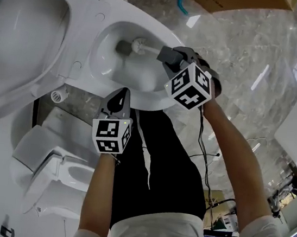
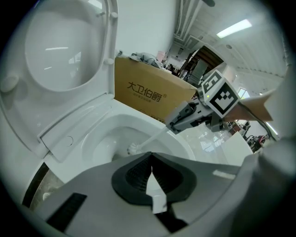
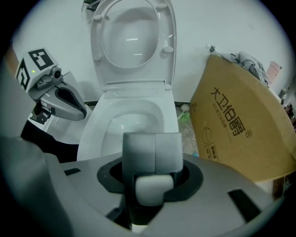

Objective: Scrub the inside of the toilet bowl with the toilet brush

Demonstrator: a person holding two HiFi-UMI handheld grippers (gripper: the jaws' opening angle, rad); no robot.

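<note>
The white toilet bowl [image 1: 106, 62] stands open, its lid [image 1: 16, 42] tipped back. A white toilet brush has its bristle head [image 1: 127, 46] low inside the bowl, near the drain. My right gripper [image 1: 166, 55] is shut on the brush handle [image 1: 150, 48] over the bowl's right rim. In the right gripper view the handle's end [image 3: 149, 189] sits between the closed jaws. The left gripper view shows the brush head [image 2: 134, 148] and the right gripper [image 2: 182, 119] above the bowl [image 2: 104, 134]. My left gripper [image 1: 120, 96] is shut and holds nothing, hovering at the bowl's front rim.
A brown cardboard box [image 3: 240, 129] stands right of the toilet against the wall. A second white fixture [image 1: 54, 167] sits at the lower left. Cables [image 1: 209, 156] and electronics lie on the marble floor at the lower right. The person's dark trousers [image 1: 153, 165] are just before the bowl.
</note>
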